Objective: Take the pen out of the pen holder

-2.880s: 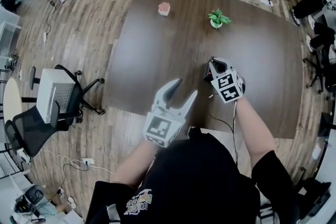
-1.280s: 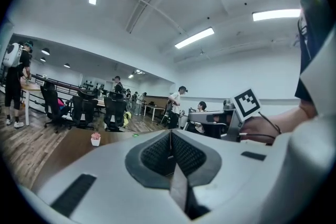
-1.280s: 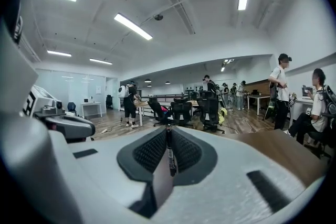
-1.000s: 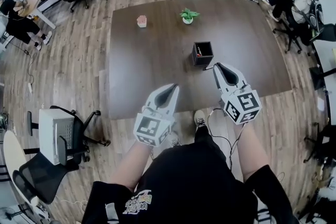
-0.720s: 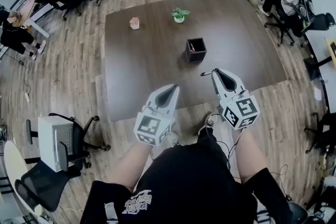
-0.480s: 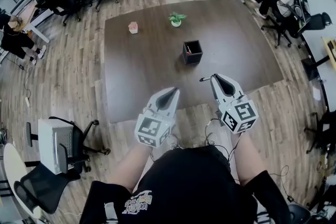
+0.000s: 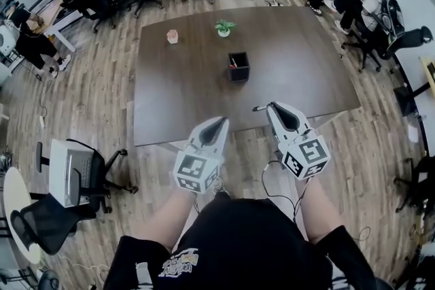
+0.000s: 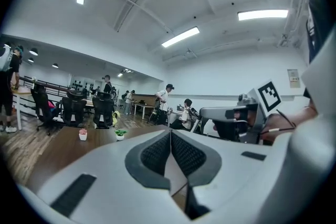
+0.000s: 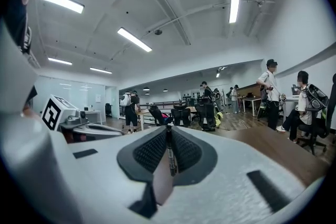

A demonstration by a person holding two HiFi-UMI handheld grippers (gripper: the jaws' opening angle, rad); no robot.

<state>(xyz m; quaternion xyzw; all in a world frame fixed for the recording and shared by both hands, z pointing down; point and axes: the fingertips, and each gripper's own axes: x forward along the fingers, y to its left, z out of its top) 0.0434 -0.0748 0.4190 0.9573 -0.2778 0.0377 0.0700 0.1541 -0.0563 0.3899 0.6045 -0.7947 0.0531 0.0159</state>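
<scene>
My right gripper (image 7: 272,106) is clamped on the pen (image 7: 259,108), which is pinched between the two dark pads with one end poking out beside the jaw tips. The pen is out of the pen holder (image 7: 238,68) and well apart from it, on the side nearest me. The holder stands upright on the brown table (image 7: 306,58), with something red showing inside it. My left gripper (image 7: 220,121) has its jaws pressed together on nothing, also on my side of the holder. A small green plant (image 7: 223,27) and a pink pot (image 7: 172,36) sit beyond the holder.
</scene>
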